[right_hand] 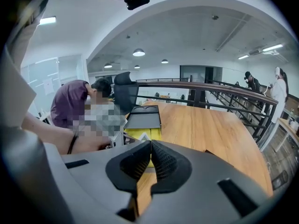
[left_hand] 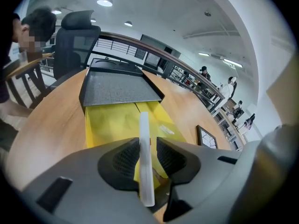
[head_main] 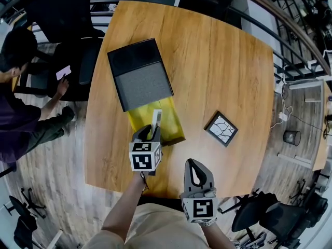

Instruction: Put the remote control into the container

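A slim white remote control stands on edge between the jaws of my left gripper, which is shut on it. In the left gripper view the remote points forward over the yellow container. That container lies open on the wooden table, and its far end is covered by a black and grey lid. My right gripper hovers near the table's front edge, to the right of the left one. Its jaws are shut with nothing between them, as the right gripper view shows.
A small black-framed tile with a cracked pattern lies to the right of the container. A person in purple sits by an office chair at the table's left side. A railing runs behind the table.
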The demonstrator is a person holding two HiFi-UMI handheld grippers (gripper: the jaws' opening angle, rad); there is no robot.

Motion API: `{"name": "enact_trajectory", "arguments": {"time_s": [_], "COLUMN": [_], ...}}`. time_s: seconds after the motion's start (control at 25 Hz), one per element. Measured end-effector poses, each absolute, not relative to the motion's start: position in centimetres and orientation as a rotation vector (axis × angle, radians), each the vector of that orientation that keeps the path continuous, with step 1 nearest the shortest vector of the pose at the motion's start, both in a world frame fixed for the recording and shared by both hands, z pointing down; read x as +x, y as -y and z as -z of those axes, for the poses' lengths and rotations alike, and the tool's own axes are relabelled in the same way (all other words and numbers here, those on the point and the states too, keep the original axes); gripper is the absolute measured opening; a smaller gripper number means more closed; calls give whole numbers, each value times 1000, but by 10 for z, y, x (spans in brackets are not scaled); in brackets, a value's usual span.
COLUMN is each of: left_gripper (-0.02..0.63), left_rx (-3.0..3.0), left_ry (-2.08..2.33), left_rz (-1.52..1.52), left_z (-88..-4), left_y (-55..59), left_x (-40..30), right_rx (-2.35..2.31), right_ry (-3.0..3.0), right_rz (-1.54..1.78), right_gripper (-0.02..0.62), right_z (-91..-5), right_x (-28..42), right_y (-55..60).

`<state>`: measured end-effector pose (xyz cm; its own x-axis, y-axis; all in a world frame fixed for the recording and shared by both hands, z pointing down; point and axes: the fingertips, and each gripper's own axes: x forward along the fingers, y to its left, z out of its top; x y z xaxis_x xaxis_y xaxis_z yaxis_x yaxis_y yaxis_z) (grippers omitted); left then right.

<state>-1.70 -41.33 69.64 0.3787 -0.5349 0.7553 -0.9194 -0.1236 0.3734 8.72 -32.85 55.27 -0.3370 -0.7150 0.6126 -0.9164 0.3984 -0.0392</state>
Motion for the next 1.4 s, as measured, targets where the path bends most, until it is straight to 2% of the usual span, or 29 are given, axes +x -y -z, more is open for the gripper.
{"name": "enact_trajectory", "arguments": {"time_s": [0.44, 0.52, 0.6, 0.68, 1.12, 1.4], "left_gripper": [103, 96, 33, 22, 12, 12], "left_rx": [1756, 1814, 1886, 1957, 2376, 2400], "left_ry": [1348, 1377, 1427, 1472, 1771, 1858], "left_rz": [-525, -483, -426, -366, -26, -28], "left_z": [-663, -641, -613, -584, -413, -378], "left_y": [376, 370, 361, 348, 264, 225], "left_x": [-41, -43, -46, -49, -24, -22], "right_rx": [1407, 1404, 1407, 1404, 1488, 1459], "right_ry": [2222, 2245, 2270, 2302, 2544, 2678], "right_rz": [-442, -425, -419, -412, -453, -359], "right_gripper": [18, 18, 18, 18, 18, 18], "right_z": [-516, -510, -503, -495, -434, -393], "right_x": [87, 84, 82, 77, 73, 60], "right_y": [300, 295, 290, 286, 260, 237]}}
